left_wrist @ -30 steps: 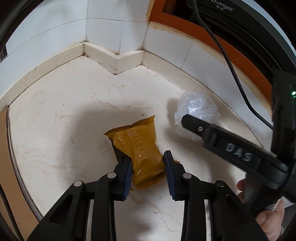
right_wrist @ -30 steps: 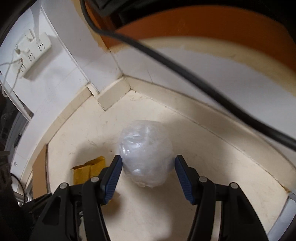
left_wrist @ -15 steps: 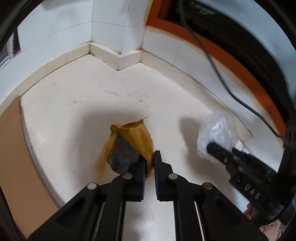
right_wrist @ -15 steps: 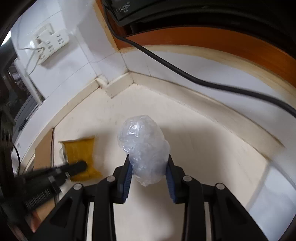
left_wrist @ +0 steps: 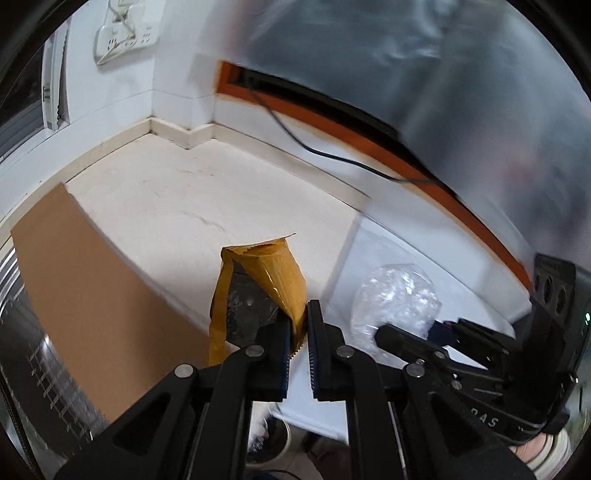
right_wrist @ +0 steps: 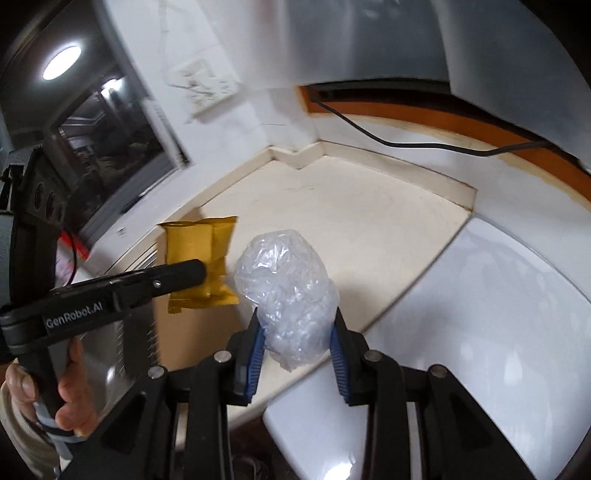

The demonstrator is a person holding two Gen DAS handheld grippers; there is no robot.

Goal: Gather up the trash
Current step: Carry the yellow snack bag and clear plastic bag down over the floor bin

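My left gripper (left_wrist: 298, 325) is shut on the lower edge of a yellow snack wrapper (left_wrist: 266, 284), which hangs up in the air above the cream floor. From the right wrist view the same yellow wrapper (right_wrist: 199, 258) shows at the left, pinched by the left gripper's black fingers (right_wrist: 184, 273). My right gripper (right_wrist: 295, 332) is shut on a crumpled ball of clear plastic (right_wrist: 288, 291), squeezed between its blue pads. That clear plastic ball (left_wrist: 395, 299) also shows at the right of the left wrist view.
A cream floor corner (left_wrist: 177, 206) lies below, with white tiled walls and a power strip (left_wrist: 125, 33). A black cable (right_wrist: 406, 142) runs along an orange trim. A brown cardboard sheet (left_wrist: 85, 277) lies at the left and a white curved surface (right_wrist: 480, 332) at the right. A hand (right_wrist: 55, 398) holds the left gripper.
Both grippers closed on their trash, the left on the yellow wrapper and the right on the plastic ball, then lifted it off the floor and drew back from the corner.
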